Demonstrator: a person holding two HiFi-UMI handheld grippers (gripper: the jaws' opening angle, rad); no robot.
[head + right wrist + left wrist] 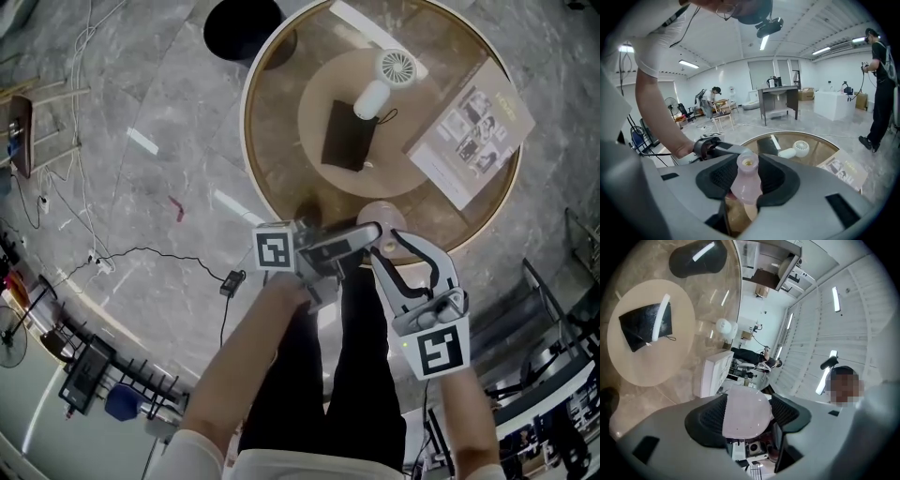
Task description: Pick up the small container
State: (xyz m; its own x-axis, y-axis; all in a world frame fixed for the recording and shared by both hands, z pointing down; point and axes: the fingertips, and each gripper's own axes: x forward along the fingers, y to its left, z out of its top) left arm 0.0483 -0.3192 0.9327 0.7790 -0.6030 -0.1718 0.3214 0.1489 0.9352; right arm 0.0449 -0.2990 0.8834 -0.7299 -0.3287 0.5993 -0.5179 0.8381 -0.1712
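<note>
The small container (pixel 380 217) is a pale pink bottle with an open neck, held up over the near rim of the round glass table (pixel 253 141). My right gripper (pixel 392 240) is shut on it: in the right gripper view the bottle (pixel 746 180) stands upright between the black pads of this gripper (pixel 747 182). My left gripper (pixel 367 234) reaches in from the left, about level. In the left gripper view the bottle's rounded pink side (pixel 745 416) fills the gap of that gripper (pixel 746 417), with both pads against it.
On the table lie a white hand fan (pixel 384 80), a black pouch (pixel 349 134) and a magazine (pixel 473 131). A black round bin (pixel 244 28) stands beyond the table. Cables run over the marble floor at the left. A person (pixel 881 84) stands far right.
</note>
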